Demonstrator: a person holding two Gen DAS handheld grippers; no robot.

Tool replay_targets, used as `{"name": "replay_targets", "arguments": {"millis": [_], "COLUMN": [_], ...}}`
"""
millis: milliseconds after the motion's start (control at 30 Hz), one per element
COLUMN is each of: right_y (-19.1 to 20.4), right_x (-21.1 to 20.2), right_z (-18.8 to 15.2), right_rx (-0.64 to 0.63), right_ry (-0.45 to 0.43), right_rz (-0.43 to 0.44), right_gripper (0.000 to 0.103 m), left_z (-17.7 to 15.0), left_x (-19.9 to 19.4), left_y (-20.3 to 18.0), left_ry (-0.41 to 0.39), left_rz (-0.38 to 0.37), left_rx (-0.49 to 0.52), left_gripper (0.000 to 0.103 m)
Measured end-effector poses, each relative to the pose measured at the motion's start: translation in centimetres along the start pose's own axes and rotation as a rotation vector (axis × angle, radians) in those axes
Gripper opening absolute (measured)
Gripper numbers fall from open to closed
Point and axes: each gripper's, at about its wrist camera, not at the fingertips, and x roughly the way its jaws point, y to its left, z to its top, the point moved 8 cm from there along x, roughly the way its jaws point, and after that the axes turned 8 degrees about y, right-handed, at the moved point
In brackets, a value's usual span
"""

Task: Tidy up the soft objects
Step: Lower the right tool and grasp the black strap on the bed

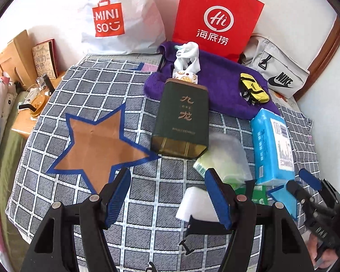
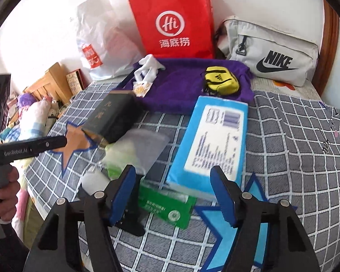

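Note:
On the checked cloth (image 1: pixel 133 104) lie a purple towel (image 1: pixel 215 83), white socks (image 1: pixel 188 56), a yellow pouch (image 1: pixel 253 90), a blue tissue pack (image 1: pixel 272 142) and a white sponge (image 1: pixel 197 206). My left gripper (image 1: pixel 167 199) is open and empty, just left of the sponge. My right gripper (image 2: pixel 174 192) is open and empty, over a green packet (image 2: pixel 167 206) at the near end of the tissue pack (image 2: pixel 213 140). The towel (image 2: pixel 181 83), socks (image 2: pixel 147 65) and pouch (image 2: pixel 222 81) lie beyond. The right gripper also shows at the left wrist view's right edge (image 1: pixel 306 183).
A dark green tin (image 1: pixel 183 117) lies mid-cloth beside a brown star mark (image 1: pixel 97 145); a blue star mark (image 2: pixel 238 226) is near me. A clear bag with pale green contents (image 1: pixel 224 161) lies by the tin. A white bag (image 1: pixel 115 15), red bag (image 1: pixel 215 15) and grey Nike bag (image 2: pixel 272 54) stand behind.

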Motion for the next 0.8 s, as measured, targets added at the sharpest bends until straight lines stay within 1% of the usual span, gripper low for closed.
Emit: {"name": "replay_targets", "arguments": {"millis": [67, 100, 133, 167, 400, 500, 633, 800], "right_y": [1.0, 1.3, 1.9, 2.2, 4.4, 4.5, 4.6, 4.8], "right_x": [0.5, 0.8, 1.3, 1.6, 2.9, 3.7, 4.8, 6.2], "right_z": [-1.1, -1.5, -2.2, -2.6, -3.8, -3.8, -3.9, -3.7], "right_rx": [-0.025, -0.031, -0.036, -0.036, -0.032, -0.010, 0.027, 0.033], "right_ry": [0.005, 0.012, 0.030, 0.041, 0.047, 0.044, 0.054, 0.061], "right_rz": [-0.021, -0.016, 0.004, 0.015, 0.049, 0.037, 0.053, 0.034], "right_gripper": [0.064, 0.057, 0.052, 0.052, 0.052, 0.052, 0.052, 0.050], "left_z": [-0.6, -0.9, -1.2, -1.5, -2.6, -3.1, -3.9, -4.1], "left_x": [0.2, 0.3, 0.3, 0.3, 0.4, 0.8, 1.5, 2.0], "left_y": [0.4, 0.4, 0.5, 0.6, 2.0, 2.6, 3.2, 3.6], "left_ry": [0.008, 0.012, 0.014, 0.015, 0.018, 0.022, 0.036, 0.050], "left_rz": [0.029, 0.027, 0.008, -0.007, -0.033, -0.051, -0.066, -0.072], "left_rx": [0.003, 0.007, 0.008, 0.007, -0.014, -0.022, -0.032, -0.035], "left_gripper": [0.066, 0.066, 0.066, 0.066, 0.066, 0.066, 0.066, 0.066]}}
